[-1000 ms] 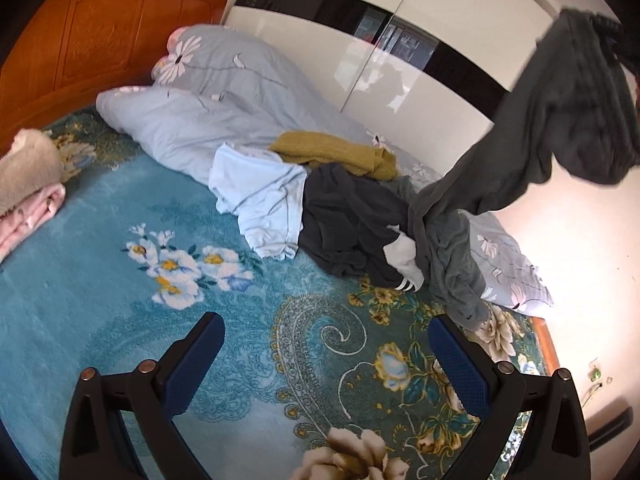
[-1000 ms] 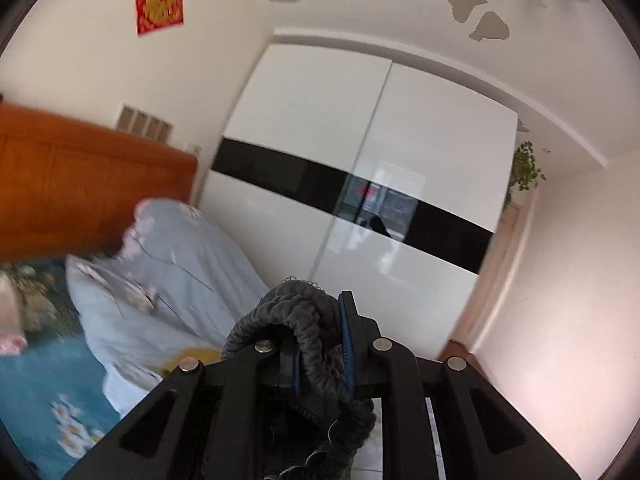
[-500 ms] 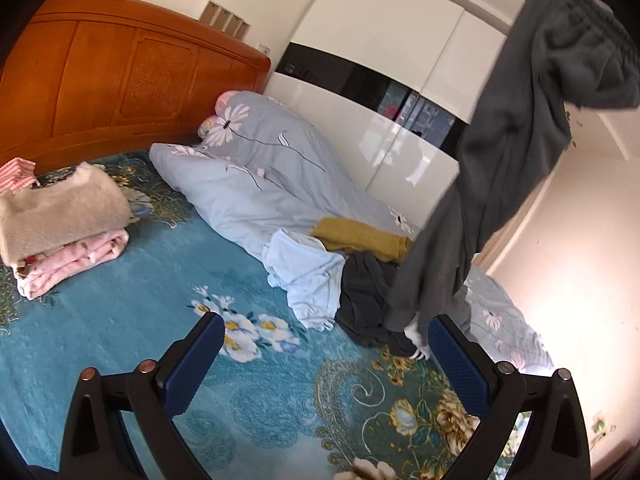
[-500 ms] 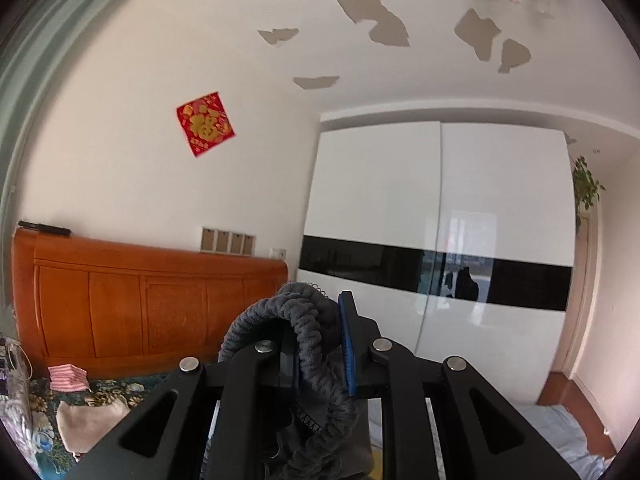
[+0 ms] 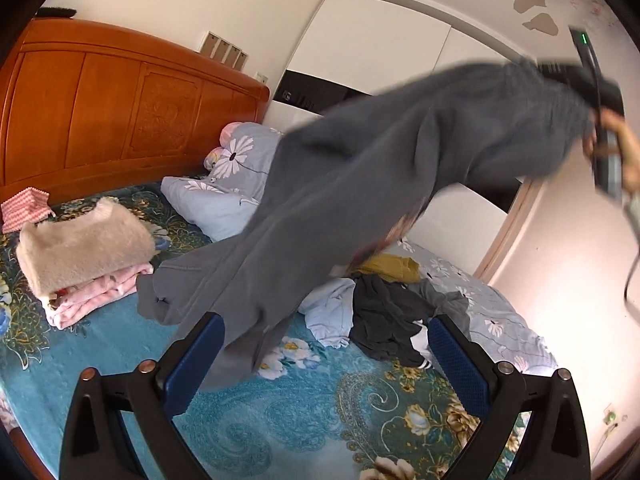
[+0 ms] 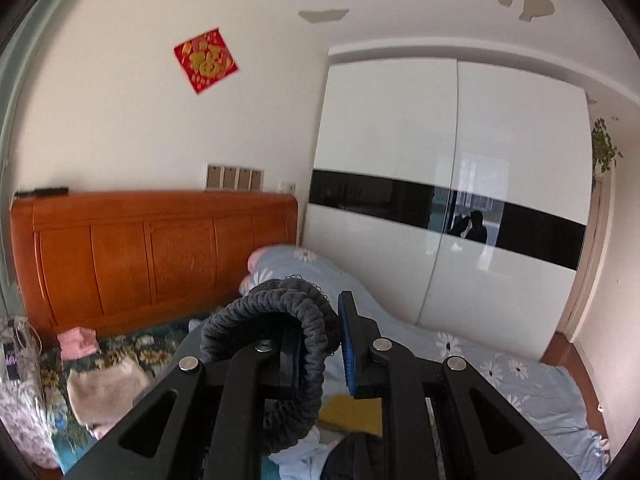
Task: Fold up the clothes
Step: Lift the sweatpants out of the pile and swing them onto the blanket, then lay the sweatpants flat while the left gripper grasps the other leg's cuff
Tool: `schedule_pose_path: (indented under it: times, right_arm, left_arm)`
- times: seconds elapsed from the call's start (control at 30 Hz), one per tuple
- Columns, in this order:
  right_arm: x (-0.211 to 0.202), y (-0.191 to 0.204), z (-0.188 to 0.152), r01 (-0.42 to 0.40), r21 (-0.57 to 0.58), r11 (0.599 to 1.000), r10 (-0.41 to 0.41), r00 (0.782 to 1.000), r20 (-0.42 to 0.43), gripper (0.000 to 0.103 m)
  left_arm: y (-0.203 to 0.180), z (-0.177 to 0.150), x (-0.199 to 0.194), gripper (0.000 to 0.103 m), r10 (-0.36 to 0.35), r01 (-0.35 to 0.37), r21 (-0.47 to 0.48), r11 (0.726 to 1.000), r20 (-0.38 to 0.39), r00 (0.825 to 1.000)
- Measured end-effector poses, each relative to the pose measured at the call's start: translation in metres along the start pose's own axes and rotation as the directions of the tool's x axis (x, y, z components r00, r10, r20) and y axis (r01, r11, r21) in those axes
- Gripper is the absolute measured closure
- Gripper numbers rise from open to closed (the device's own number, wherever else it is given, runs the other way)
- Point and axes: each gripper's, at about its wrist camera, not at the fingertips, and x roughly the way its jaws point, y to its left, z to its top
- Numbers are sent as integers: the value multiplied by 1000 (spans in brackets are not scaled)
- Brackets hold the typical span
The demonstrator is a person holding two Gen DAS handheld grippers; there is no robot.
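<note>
A long grey garment hangs in the air across the left wrist view, blurred, from upper right down to lower left. Its ribbed waistband is pinched in my right gripper, which is shut on it. That gripper also shows at the upper right, held by a hand. My left gripper is open above the bed. The garment's lower end dangles just in front of its left finger; I cannot tell whether they touch.
Unfolded clothes lie heaped mid-bed: dark, pale blue and mustard pieces. A folded stack sits at the left near the wooden headboard. Floral pillows lean at the back. A white wardrobe lines the right side.
The grey garment has been lifted clear of the heap and swung left across the left wrist view, reaching the left finger. Both views have swung round towards the headboard and folded stack.
</note>
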Motion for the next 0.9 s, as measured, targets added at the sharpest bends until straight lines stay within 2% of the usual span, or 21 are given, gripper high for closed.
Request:
schedule_pose_path:
  times: [0.07, 0.13, 0.2, 0.27, 0.33, 0.43, 0.57, 0.67, 0.7, 0.77, 0.8, 0.87, 0.9]
  right_arm:
    - [8, -9, -42, -10, -37, 999, 7, 997, -72, 86]
    - [18, -27, -104, 1, -1, 1000, -1, 982, -187, 86]
    - [28, -49, -172, 38, 52, 998, -21, 953, -303, 86]
    - [28, -67, -228, 74, 126, 989, -23, 931, -365, 86]
    - [30, -77, -276, 132, 172, 976, -42, 895, -444, 85]
    - [27, -92, -327, 172, 233, 957, -22, 846, -533, 85]
    - [16, -124, -352, 230, 287, 930, -34, 831, -556, 85]
    - [10, -163, -378, 338, 365, 868, -69, 808, -585, 85]
    - [5, -178, -390, 369, 409, 834, -69, 807, -586, 85]
    - [1, -206, -420, 446, 489, 749, -75, 791, -607, 85]
    - [6, -217, -441, 490, 508, 708, -63, 760, -646, 85]
    - [20, -229, -484, 572, 491, 657, -16, 662, -749, 85]
    - [21, -226, -493, 577, 478, 662, -18, 650, -760, 85]
  left_arm:
    - [1, -7, 0, 0, -5, 5, -6, 1000, -15, 1000]
    - [9, -16, 7, 0, -2, 0, -41, 999, -49, 999]
    - [16, -23, 16, 0, 13, -19, -75, 997, -83, 996]
    - [19, -30, 26, 0, 25, -36, -99, 994, -119, 993]
    - [17, -34, 34, 0, 25, -39, -96, 995, -150, 988]
    - [12, -40, 46, 0, 49, -61, -58, 996, -190, 980]
    - [21, -55, 59, 0, 111, -131, -69, 989, -239, 965]
    - [37, -69, 66, 0, 150, -187, -110, 976, -281, 948]
    - [43, -73, 70, 0, 169, -211, -117, 970, -296, 940]
    - [55, -81, 76, 0, 187, -245, -139, 959, -336, 923]
    - [60, -84, 79, 0, 194, -261, -151, 954, -356, 914]
    - [71, -90, 84, 0, 198, -285, -179, 942, -390, 899]
    - [76, -91, 86, 0, 196, -293, -198, 936, -398, 896]
